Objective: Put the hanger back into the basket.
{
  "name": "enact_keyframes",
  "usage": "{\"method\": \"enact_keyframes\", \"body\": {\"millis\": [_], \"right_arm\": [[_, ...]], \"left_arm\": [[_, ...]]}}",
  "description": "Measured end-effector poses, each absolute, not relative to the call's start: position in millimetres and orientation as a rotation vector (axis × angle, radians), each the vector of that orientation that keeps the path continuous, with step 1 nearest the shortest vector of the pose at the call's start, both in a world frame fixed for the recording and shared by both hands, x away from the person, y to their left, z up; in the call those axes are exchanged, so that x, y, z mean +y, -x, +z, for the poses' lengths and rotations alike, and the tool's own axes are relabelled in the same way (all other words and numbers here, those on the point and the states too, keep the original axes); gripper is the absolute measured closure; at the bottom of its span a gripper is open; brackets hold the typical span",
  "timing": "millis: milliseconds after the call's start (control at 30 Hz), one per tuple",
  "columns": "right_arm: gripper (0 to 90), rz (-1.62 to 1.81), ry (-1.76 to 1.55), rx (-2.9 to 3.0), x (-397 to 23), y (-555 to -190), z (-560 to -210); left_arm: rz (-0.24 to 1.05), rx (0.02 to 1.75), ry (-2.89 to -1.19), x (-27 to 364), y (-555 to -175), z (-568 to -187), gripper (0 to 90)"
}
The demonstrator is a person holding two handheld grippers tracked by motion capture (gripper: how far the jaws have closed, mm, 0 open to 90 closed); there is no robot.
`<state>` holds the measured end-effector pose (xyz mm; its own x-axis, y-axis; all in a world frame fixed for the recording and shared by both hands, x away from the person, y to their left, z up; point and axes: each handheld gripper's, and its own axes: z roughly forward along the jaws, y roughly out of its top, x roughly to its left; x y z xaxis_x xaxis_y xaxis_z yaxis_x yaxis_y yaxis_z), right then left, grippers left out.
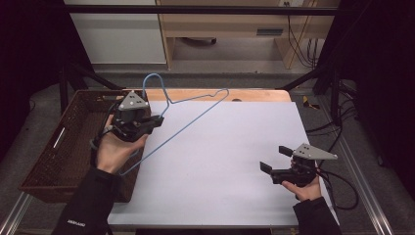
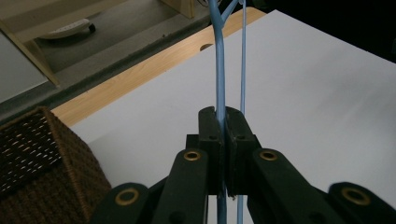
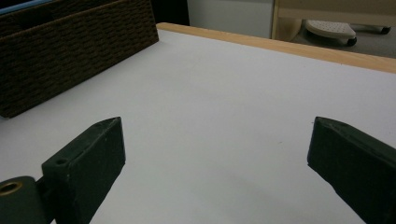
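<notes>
A light-blue wire hanger (image 1: pixel 154 74) hangs tilted above the left part of the white table top (image 1: pixel 230 161), its hook pointing to the far side. My left gripper (image 1: pixel 157 119) is shut on one wire of it near the neck. In the left gripper view that wire (image 2: pixel 219 70) runs straight up between the closed pads of the left gripper (image 2: pixel 223 126), with a second wire just to the right. At the table's front right, my right gripper (image 1: pixel 274 157) stands open just above the surface. The right gripper view shows my right gripper (image 3: pixel 215 149) with nothing between its jaws.
A dark brown woven basket (image 1: pixel 63 147) stands off the table's left edge, also seen in the left gripper view (image 2: pixel 42 154) and the right gripper view (image 3: pixel 70 46). A wooden strip (image 1: pixel 254 95) borders the table's far edge. Cables trail at the right.
</notes>
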<state>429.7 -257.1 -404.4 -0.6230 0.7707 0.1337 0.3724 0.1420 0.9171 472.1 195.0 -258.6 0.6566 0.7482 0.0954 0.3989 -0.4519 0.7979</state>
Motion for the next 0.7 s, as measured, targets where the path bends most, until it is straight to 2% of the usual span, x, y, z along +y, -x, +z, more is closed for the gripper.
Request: {"method": "enact_keyframes", "body": {"millis": [333, 700], "right_arm": [[3.7, 1.476, -1.1, 2.049, -263, -424, -407], [3.6, 1.454, -1.102, 2.049, -264, -423, -407]], "left_arm": [[0.631, 0.923, -2.092, 228, -470, -242, 87.2], [0.681, 1.034, -2.002, 270, -473, -239, 87.2]]}}
